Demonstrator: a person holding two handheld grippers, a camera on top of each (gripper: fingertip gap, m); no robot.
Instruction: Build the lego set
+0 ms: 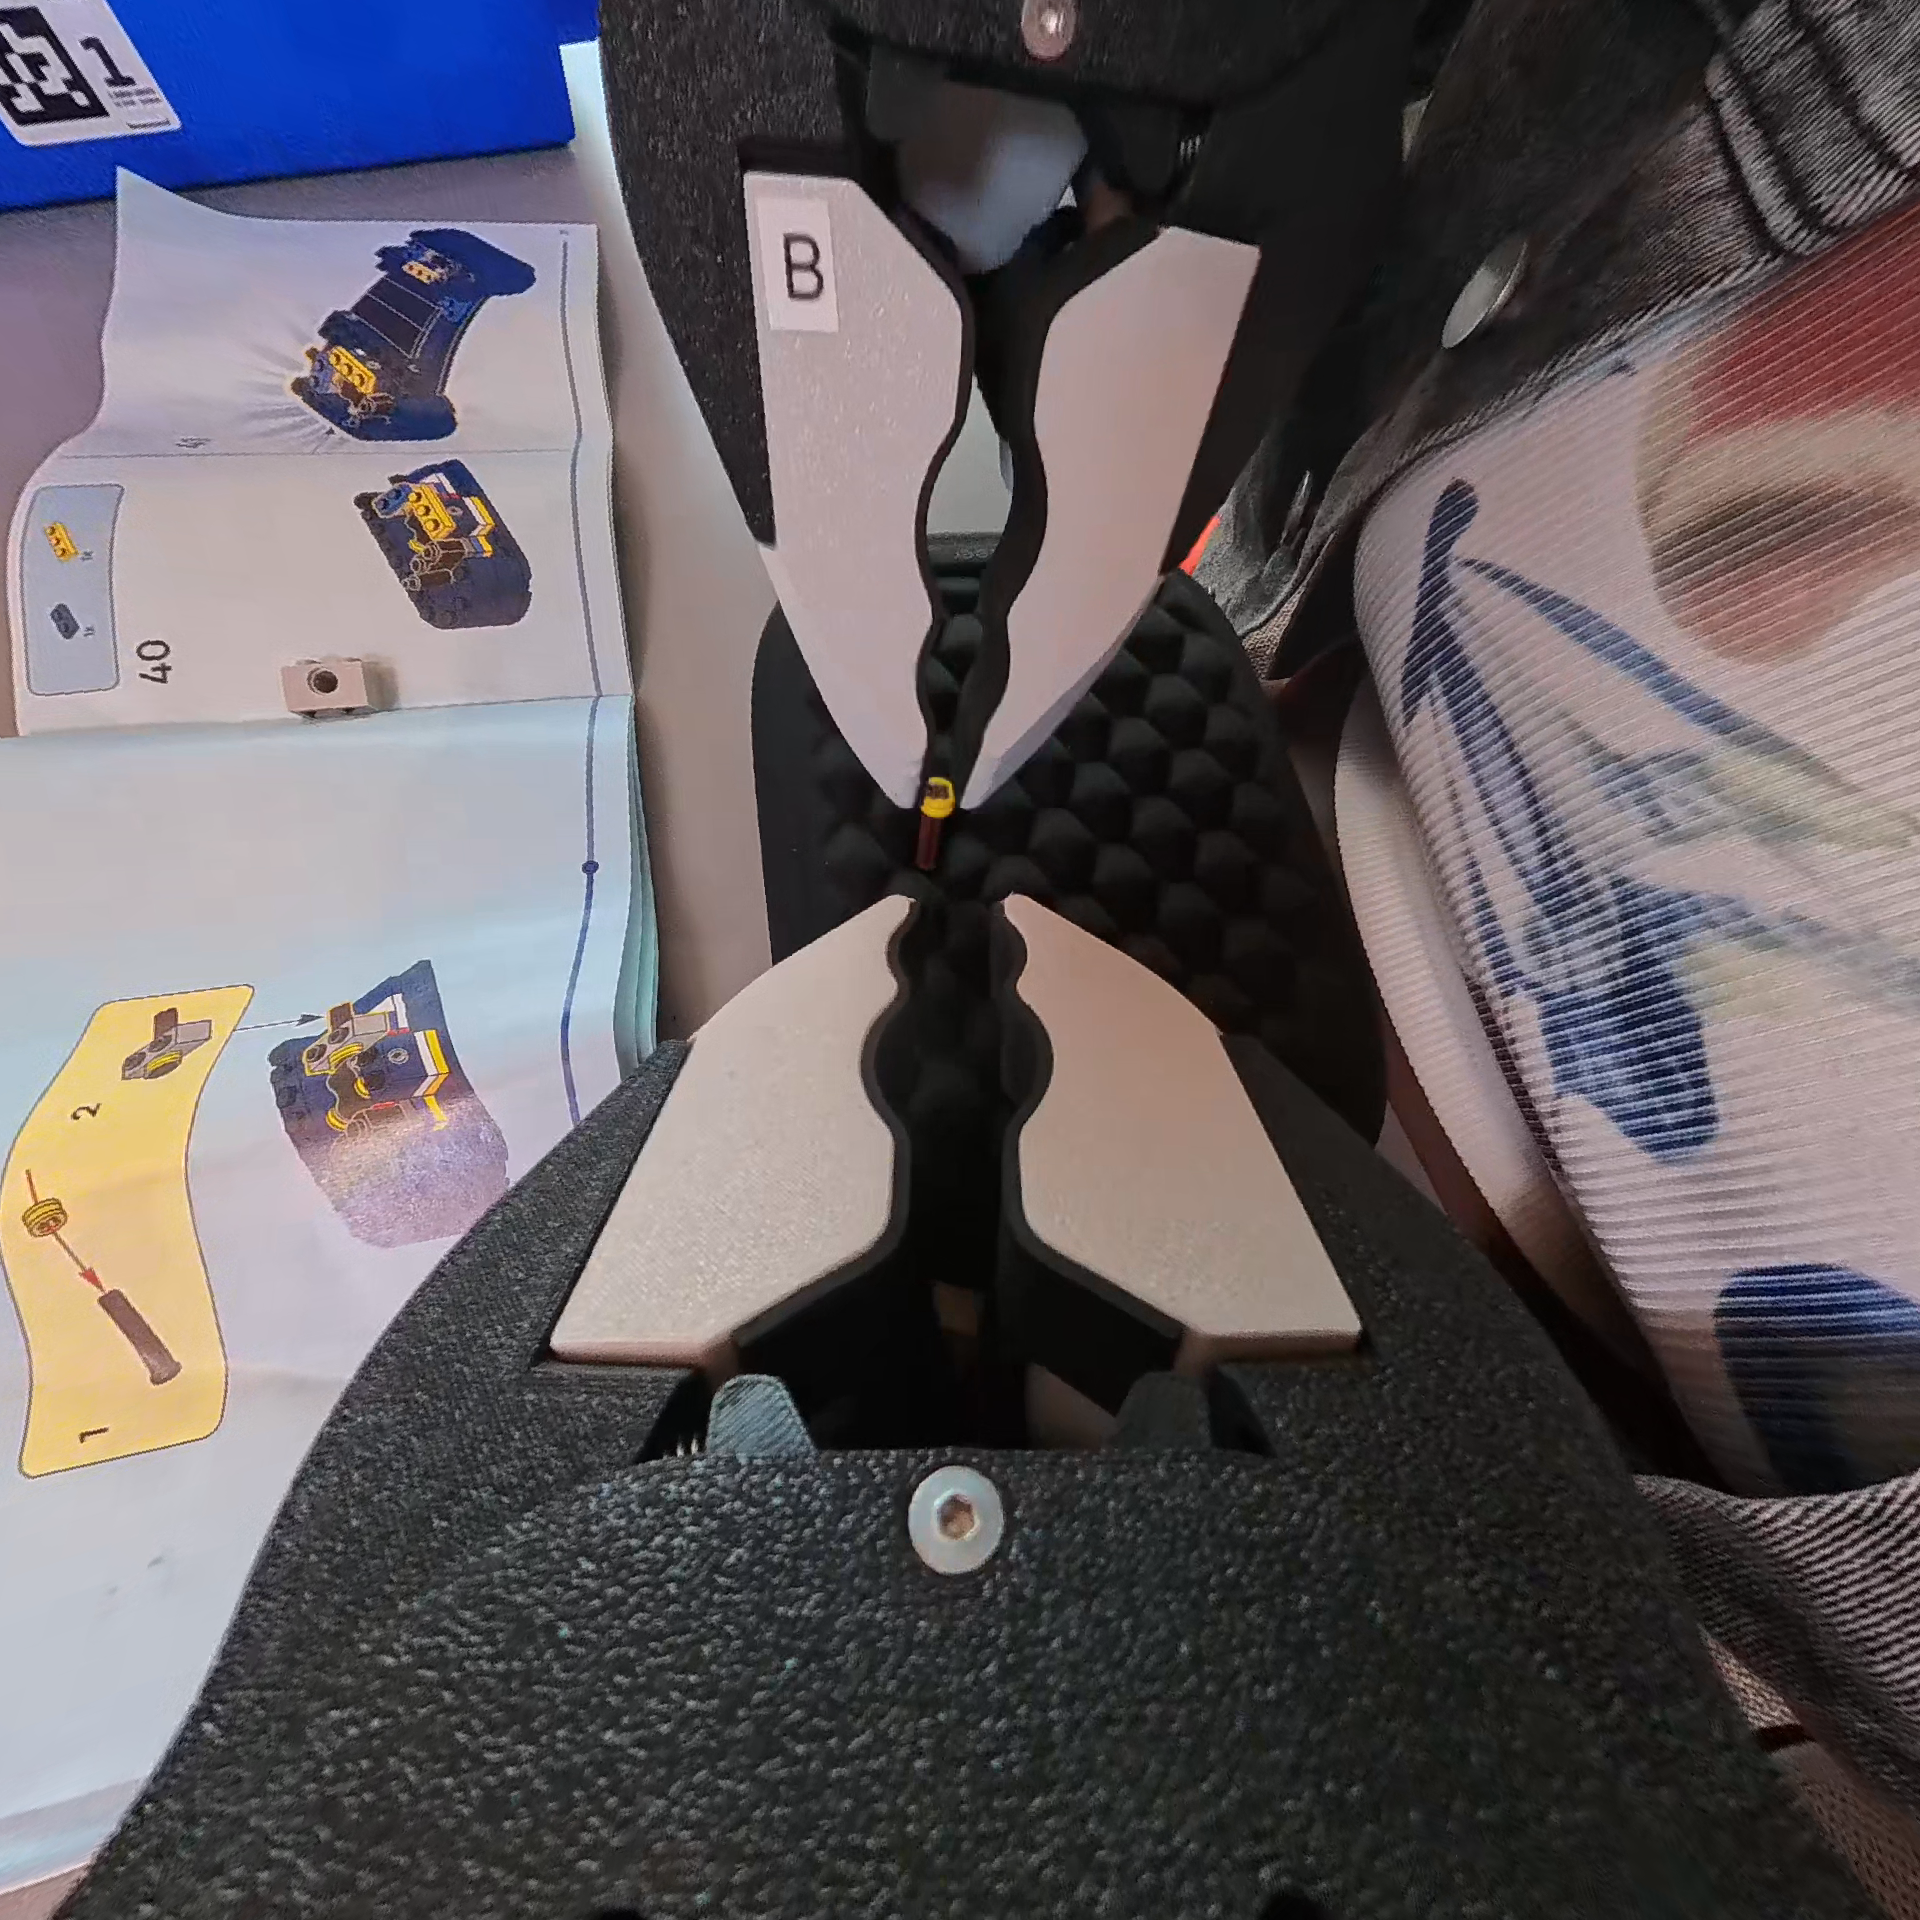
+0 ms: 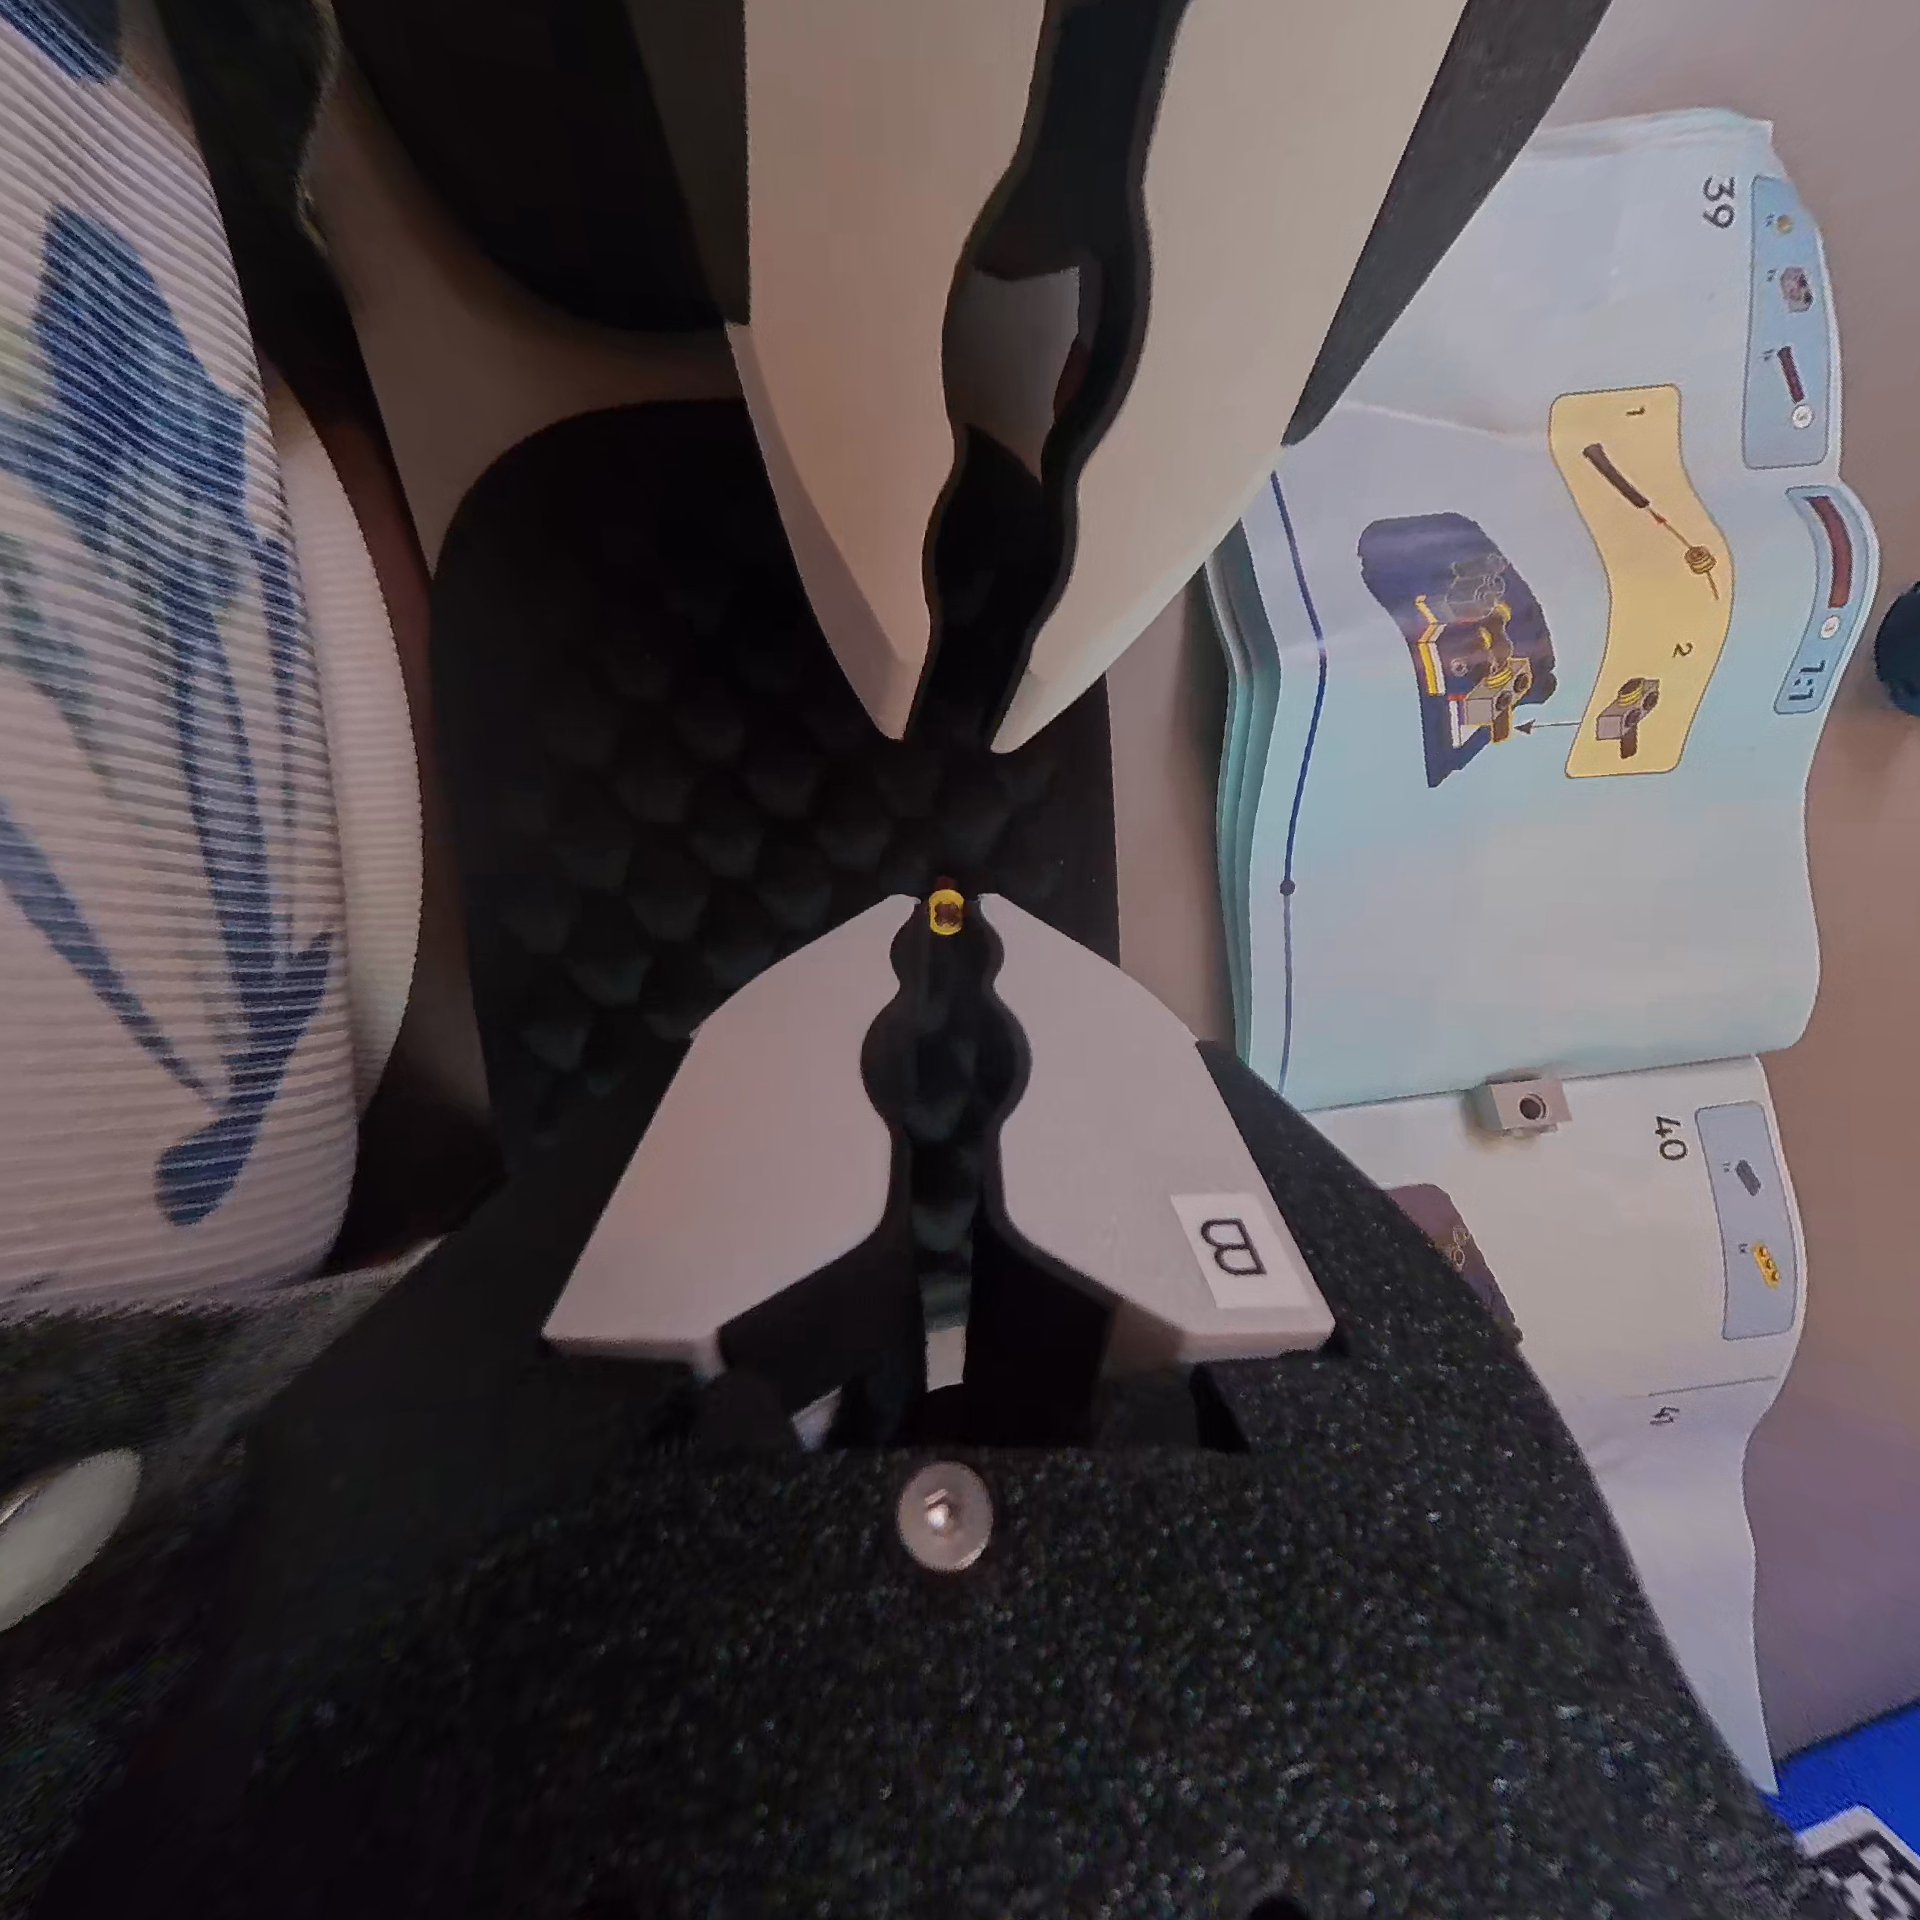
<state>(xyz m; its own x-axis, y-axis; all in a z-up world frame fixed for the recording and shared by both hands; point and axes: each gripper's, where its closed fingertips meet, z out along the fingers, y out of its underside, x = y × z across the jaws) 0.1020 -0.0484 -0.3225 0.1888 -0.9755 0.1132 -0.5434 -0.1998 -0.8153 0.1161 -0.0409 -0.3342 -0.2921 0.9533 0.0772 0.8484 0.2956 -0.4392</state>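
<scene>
My right gripper point(image 2: 945, 906) is shut on a small yellow bush point(image 2: 944, 914) that sits on a dark red-brown axle. In the left wrist view the right gripper point(image 1: 940, 795) comes down from the top. The yellow bush point(image 1: 936, 798) is pinched at its tips, and the axle point(image 1: 924, 840) sticks out towards my left gripper point(image 1: 964, 906). My left gripper is open and empty, its tips just short of the axle's free end. It also shows in the right wrist view point(image 2: 951, 736), with its jaws apart. Both grippers hang over a black dimpled foam pad point(image 1: 1153, 790).
An open building-instruction booklet point(image 1: 312, 831) lies beside the pad, with a small grey holed brick point(image 1: 338, 686) on it; the booklet point(image 2: 1558, 883) and the brick point(image 2: 1519, 1107) also show in the right wrist view. A blue box point(image 1: 312, 83) stands behind. A person's white, blue-patterned clothing point(image 1: 1662, 831) is close by. Less than 4 cm separates the two grippers' tips.
</scene>
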